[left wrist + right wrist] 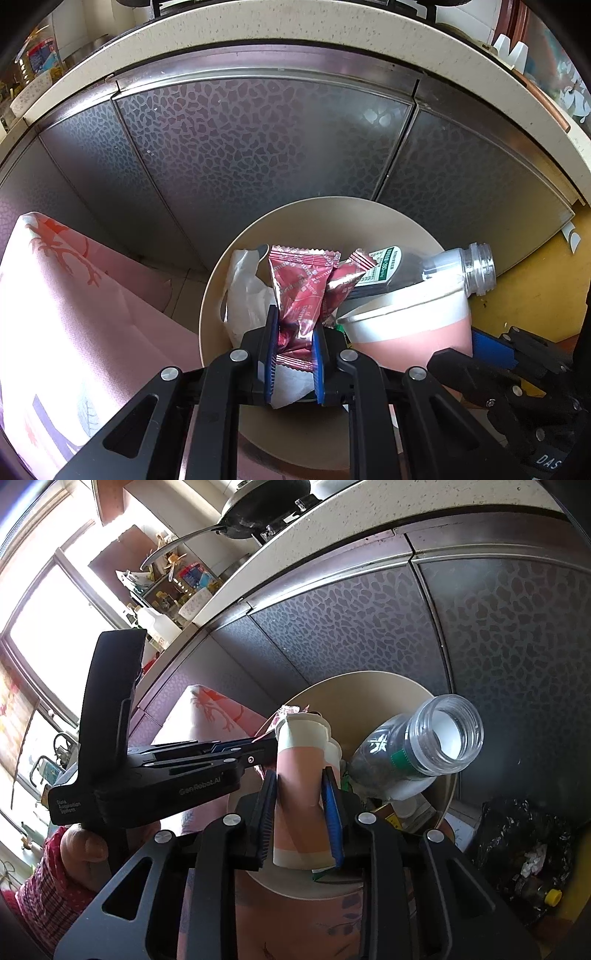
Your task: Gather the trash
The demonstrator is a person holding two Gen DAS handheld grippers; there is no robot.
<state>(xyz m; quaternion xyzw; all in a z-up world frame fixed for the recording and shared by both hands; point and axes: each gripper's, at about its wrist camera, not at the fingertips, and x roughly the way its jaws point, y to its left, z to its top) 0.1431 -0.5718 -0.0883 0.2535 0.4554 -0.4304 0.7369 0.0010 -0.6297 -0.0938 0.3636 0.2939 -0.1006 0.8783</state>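
1. A red wrapper (295, 295) is pinched by the left gripper (295, 354) over the beige bowl (221, 295).
2. A pink paper cup (301, 775) is clamped by the right gripper (301, 805).
3. A clear bottle (417, 753) is seen at the cup's 3 o'clock, blocking the bowl's right rim.

Two red wrappers (299, 291), one paper cup (301, 775), one bottle (413, 753), one bowl (332, 214).
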